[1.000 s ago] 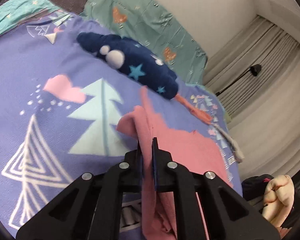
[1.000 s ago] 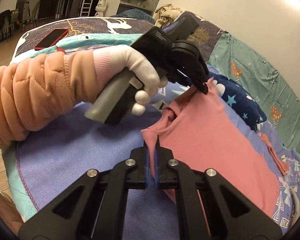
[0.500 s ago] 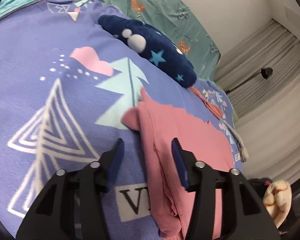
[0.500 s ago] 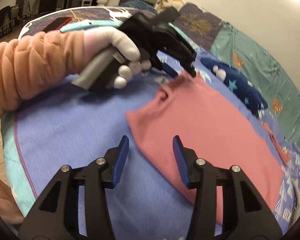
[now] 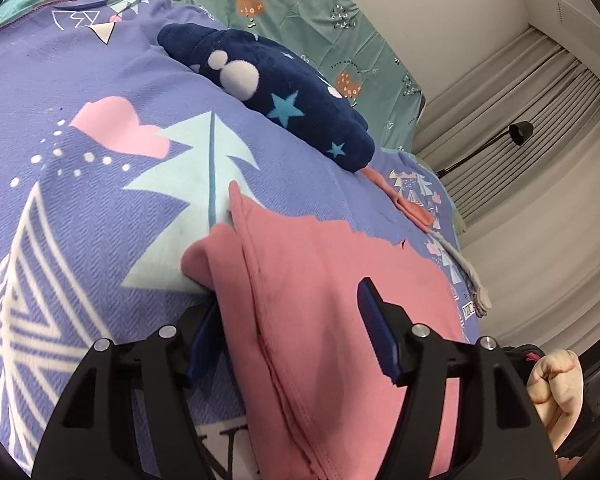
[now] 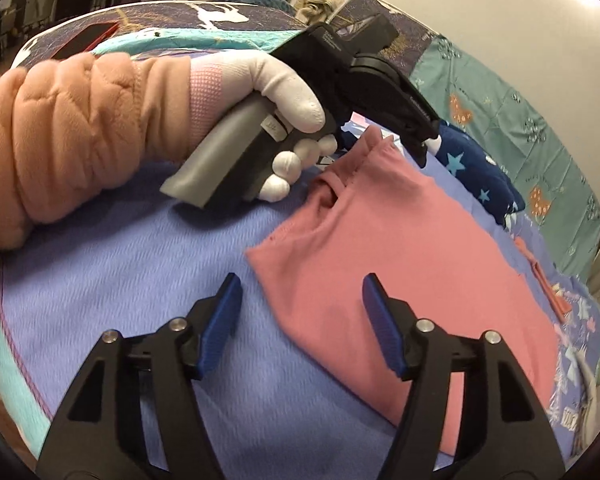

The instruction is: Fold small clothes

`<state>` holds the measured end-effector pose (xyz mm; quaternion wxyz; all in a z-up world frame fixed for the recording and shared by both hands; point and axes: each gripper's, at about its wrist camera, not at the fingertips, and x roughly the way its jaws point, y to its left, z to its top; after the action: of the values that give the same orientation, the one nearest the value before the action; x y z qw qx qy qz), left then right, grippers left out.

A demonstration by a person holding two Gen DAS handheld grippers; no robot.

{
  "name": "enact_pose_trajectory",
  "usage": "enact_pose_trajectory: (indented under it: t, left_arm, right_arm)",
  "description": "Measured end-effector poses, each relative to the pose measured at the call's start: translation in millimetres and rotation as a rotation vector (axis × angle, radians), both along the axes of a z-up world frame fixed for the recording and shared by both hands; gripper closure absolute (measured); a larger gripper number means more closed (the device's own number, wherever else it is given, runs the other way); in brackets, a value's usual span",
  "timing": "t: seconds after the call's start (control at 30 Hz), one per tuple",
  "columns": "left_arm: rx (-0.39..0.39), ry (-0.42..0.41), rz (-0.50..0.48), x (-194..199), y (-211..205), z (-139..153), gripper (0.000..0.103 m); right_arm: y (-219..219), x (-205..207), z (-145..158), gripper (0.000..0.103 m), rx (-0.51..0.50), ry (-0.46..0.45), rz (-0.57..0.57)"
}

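A pink garment [image 5: 332, 304] lies folded flat on a purple patterned blanket [image 5: 80, 208]. My left gripper [image 5: 288, 320] is open, its jaws wide apart astride the garment's folded upper edge, holding nothing. In the right wrist view the same garment [image 6: 400, 264] spreads to the right, and my right gripper [image 6: 300, 312] is open just above its near corner. The left gripper also shows in the right wrist view [image 6: 416, 144], held in a white-gloved hand at the garment's far corner.
A navy plush toy with stars [image 5: 284, 96] lies beyond the garment. A thin orange strip of cloth [image 5: 408, 204] sits by the blanket's far edge. A teal sheet [image 5: 320, 12] covers the back. A red phone [image 6: 88, 40] lies far left.
Both grippers were shut on the pink garment's corners a second ago. They have opened and let go, and the garment now lies flat on the blanket.
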<state>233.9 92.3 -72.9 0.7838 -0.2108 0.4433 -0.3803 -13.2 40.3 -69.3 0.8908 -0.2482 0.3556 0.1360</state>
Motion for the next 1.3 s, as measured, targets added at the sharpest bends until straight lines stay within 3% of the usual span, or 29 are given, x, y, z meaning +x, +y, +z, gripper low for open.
enact_pose_trajectory:
  t: [0.1,0.2,0.43,0.6,0.63,0.67,0.7,1.03,1.3]
  left_arm:
    - [0.005,0.002,-0.006,6.4,-3.7,1.2,0.039]
    - [0.020,-0.006,-0.011,11.4,-9.4,1.4,0.041]
    - [0.030,0.039,0.007,19.9,-8.2,-8.5,0.079]
    - [0.052,0.045,0.005,21.4,-12.0,-6.5,0.086]
    - [0.060,0.042,0.003,21.1,-13.8,-4.8,0.090]
    - [0.071,0.039,0.005,21.0,-16.2,-1.6,0.092]
    - [0.078,0.035,0.006,20.8,-17.9,0.4,0.092]
    - [0.161,-0.065,-0.029,12.0,-52.0,50.1,0.093]
    - [0.219,-0.119,-0.056,-2.9,-102.7,82.5,0.093]
  right_arm:
    - [-2.5,14.6,1.3,0.042,0.062,0.042,-0.042]
    - [1.7,23.9,-0.3,0.045,0.055,0.055,-0.066]
    - [3.3,31.9,-4.8,0.045,0.078,0.067,-0.097]
    - [-4.8,43.8,-4.2,0.045,0.131,0.110,-0.138]
    - [-5.3,44.7,-4.3,0.048,0.136,0.116,-0.135]
    - [-6.0,44.0,-2.7,0.072,0.152,0.122,-0.122]
    - [-7.2,42.1,0.1,0.093,0.164,0.116,-0.118]
    - [-72.8,15.9,53.4,0.094,0.382,-0.001,-0.180]
    - [-129.5,1.4,71.0,0.095,0.528,-0.009,-0.241]
